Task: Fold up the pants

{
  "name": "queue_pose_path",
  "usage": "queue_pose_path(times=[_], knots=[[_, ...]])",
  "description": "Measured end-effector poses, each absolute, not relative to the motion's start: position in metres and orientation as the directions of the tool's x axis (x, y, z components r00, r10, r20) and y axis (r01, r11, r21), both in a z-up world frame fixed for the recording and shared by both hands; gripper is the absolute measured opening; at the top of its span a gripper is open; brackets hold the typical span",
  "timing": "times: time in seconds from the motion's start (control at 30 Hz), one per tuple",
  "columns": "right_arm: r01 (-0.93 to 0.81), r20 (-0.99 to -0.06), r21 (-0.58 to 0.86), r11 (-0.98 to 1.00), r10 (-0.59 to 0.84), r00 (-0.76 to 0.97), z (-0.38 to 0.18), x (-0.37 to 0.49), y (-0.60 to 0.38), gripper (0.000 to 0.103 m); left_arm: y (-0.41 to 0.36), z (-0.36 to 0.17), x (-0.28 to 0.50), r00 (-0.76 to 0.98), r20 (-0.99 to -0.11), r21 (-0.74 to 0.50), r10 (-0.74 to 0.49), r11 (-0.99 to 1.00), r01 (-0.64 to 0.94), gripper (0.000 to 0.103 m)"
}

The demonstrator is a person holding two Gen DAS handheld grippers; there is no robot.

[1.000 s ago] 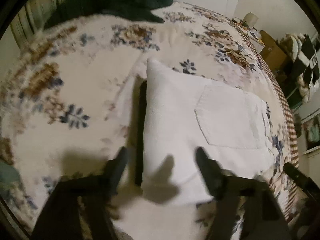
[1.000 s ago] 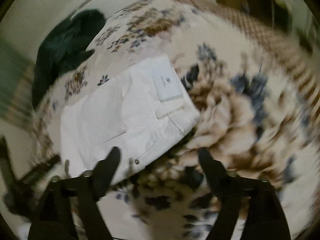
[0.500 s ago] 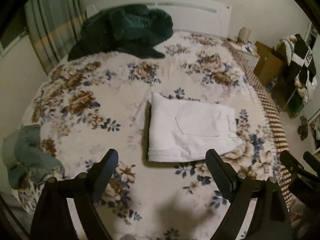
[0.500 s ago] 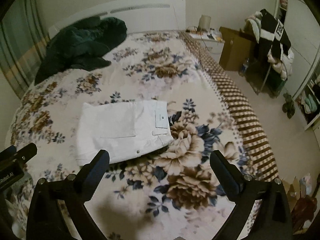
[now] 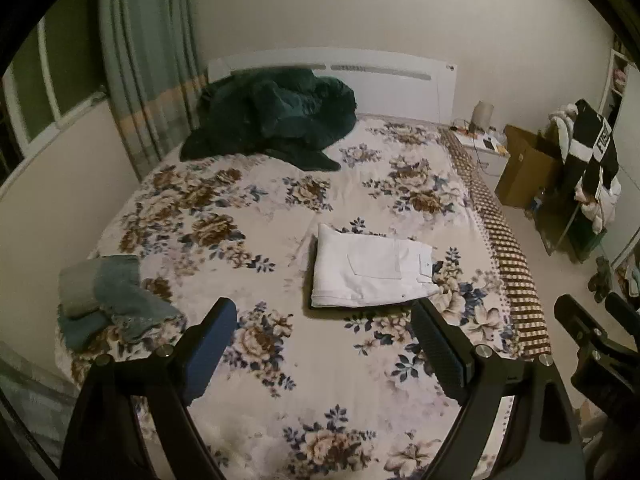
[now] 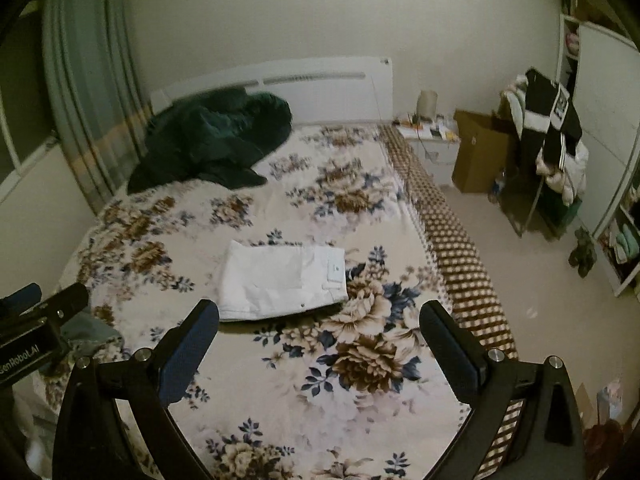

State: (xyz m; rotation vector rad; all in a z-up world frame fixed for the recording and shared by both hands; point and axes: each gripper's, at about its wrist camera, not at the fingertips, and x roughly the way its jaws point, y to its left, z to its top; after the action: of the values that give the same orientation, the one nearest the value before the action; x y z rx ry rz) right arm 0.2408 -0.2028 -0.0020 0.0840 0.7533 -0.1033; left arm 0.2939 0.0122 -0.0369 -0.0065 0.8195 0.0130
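White pants (image 5: 370,270) lie folded into a neat rectangle on the floral bedspread (image 5: 248,216), back pocket up. They also show in the right wrist view (image 6: 282,280). My left gripper (image 5: 324,312) is open and empty, held well above and in front of the pants. My right gripper (image 6: 320,316) is open and empty, also raised and back from the pants. The right gripper shows at the left view's right edge (image 5: 592,332).
A dark green blanket (image 5: 276,120) is heaped near the white headboard (image 5: 360,76). A folded teal garment (image 5: 108,296) lies at the bed's left front. A nightstand (image 6: 428,136), cardboard box (image 6: 480,156) and clothes rack (image 6: 552,148) stand right of the bed.
Both grippers have pulled up and back from the folded pants, so the whole bed and room now show. The pants lie still.
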Motion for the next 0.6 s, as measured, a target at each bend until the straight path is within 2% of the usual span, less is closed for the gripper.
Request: queue_pose_path(times=[0.23,0.57,0.6], knots=[[0.092,-0.623,0.038,0.995,-0.048,0.78,0.078,0.157,-0.199,0.102,0.017,0.014,0.232,0.72,-0.693,0.005,0.036,0.999,-0.045,0.089],[0.073,-0.606,0.034,0.997,-0.037,0.794,0.143,0.076,-0.179,0.102,0.026,0.049,0.182,0.745,-0.666,0.013,0.03,1.0,-0.028,0.09],[0.076,-0.605,0.033,0.997,-0.04,0.796,0.146,0.073,-0.178,0.103,0.028,0.05,0.179,0.744,-0.668,0.007,0.023,1.0,-0.025,0.093]])
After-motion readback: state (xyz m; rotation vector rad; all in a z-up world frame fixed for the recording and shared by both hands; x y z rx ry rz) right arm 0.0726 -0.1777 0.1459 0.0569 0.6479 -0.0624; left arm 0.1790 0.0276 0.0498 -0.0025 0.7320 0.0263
